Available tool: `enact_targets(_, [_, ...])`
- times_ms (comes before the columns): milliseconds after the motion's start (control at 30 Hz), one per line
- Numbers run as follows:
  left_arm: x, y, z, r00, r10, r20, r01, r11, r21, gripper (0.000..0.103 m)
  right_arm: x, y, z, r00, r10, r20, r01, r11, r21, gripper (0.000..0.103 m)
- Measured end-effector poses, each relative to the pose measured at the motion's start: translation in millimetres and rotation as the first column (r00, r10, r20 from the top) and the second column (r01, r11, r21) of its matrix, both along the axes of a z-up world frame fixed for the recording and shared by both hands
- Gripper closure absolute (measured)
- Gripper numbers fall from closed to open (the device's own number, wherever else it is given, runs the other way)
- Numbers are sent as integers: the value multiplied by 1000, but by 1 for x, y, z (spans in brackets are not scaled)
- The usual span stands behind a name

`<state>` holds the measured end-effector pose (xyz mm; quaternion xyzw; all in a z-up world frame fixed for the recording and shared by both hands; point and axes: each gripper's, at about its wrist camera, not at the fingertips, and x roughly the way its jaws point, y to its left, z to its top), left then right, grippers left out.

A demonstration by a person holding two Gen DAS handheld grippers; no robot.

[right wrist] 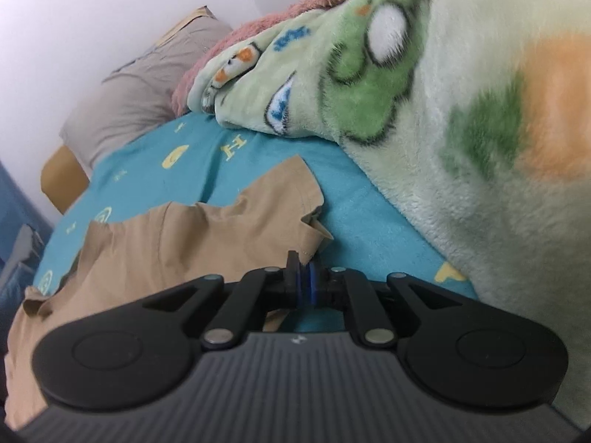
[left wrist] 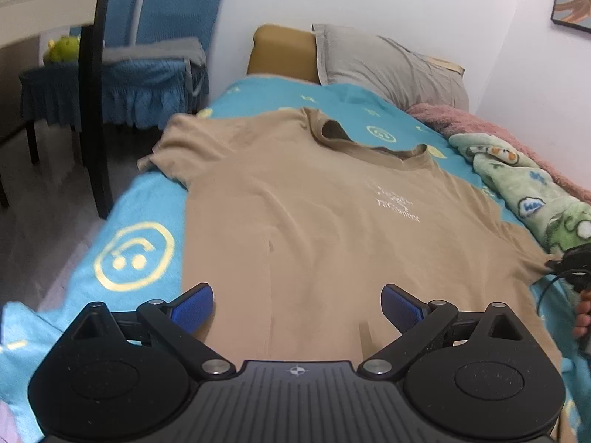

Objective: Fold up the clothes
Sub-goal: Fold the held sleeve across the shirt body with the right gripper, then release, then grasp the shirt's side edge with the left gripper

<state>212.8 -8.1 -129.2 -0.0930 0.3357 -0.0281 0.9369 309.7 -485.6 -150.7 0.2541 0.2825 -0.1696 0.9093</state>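
A tan T-shirt [left wrist: 314, 214] with white chest print lies flat and face up on the teal bed sheet [left wrist: 122, 214], collar toward the pillow. My left gripper [left wrist: 297, 295] hovers open over the shirt's lower part, blue pads wide apart with only cloth below them. In the right wrist view, my right gripper [right wrist: 303, 269] is shut on the hem of the shirt's sleeve [right wrist: 295, 199], a corner of tan cloth pinched between its blue pads. The left wrist view catches that right gripper [left wrist: 569, 262] at the far right edge, at the sleeve's tip, with a hand [left wrist: 583, 310] behind it.
A fluffy green cartoon blanket [right wrist: 443, 110] and a pink blanket [left wrist: 480, 122] are heaped along the bed's right side, close to the right gripper. A grey pillow [left wrist: 388, 62] lies at the head. A blue-covered chair [left wrist: 147, 66] and a dark table leg [left wrist: 92, 110] stand left of the bed.
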Motion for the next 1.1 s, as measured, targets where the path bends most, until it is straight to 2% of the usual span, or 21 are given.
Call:
enact_targets(33, [-2,0,3,1000,-1,12,1,1000,8,4,0,5,8,1000,21,-16,-22,1000,-22,92])
enact_targets(67, [-4,-1,6,1000,-2,26,1,1000,17,4,-1,11,17,999,41,-31,-43,998,-44,85])
enact_targets(100, [-6,-1,9,999,-3,40,2,1000,27,4,-6,18,27,998,51,-26,-53,996,-74,57])
enact_targets(133, [-9,-2,12,999,-4,54,2,999,37,4,-14,27,41,998,68,-1,-68,992,-106,40])
enact_targets(167, [-13,-1,16,998,-4,68,1,999,42,4,-24,37,55,995,91,29,-86,987,-139,16])
enact_targets(300, [-28,3,32,993,-8,122,3,999,36,4,-61,80,111,980,179,86,-153,957,-247,15])
enact_targets(500, [-54,-2,50,980,-33,197,15,995,95,3,-135,147,164,937,293,188,-243,937,-252,15])
enact_targets(600, [-71,-5,58,976,-44,215,18,992,122,3,-167,169,167,914,322,248,-264,934,-239,15])
enact_targets(700, [-87,-7,69,971,-49,233,20,992,125,3,-191,184,155,910,323,260,-269,937,-223,15])
enact_targets(833, [-105,-17,88,961,-42,274,1,989,148,1,-195,202,148,914,341,220,-271,916,-296,15])
enact_targets(933, [-115,-28,104,948,-48,313,-7,985,173,0,-197,212,152,908,346,236,-250,900,-356,15])
enact_targets(1033, [-124,-43,116,938,-45,343,-34,975,219,0,-202,216,155,896,358,262,-250,895,-369,15])
enact_targets(1100, [-123,-49,120,947,-53,316,-18,976,218,0,-204,217,157,886,371,280,-265,898,-352,15])
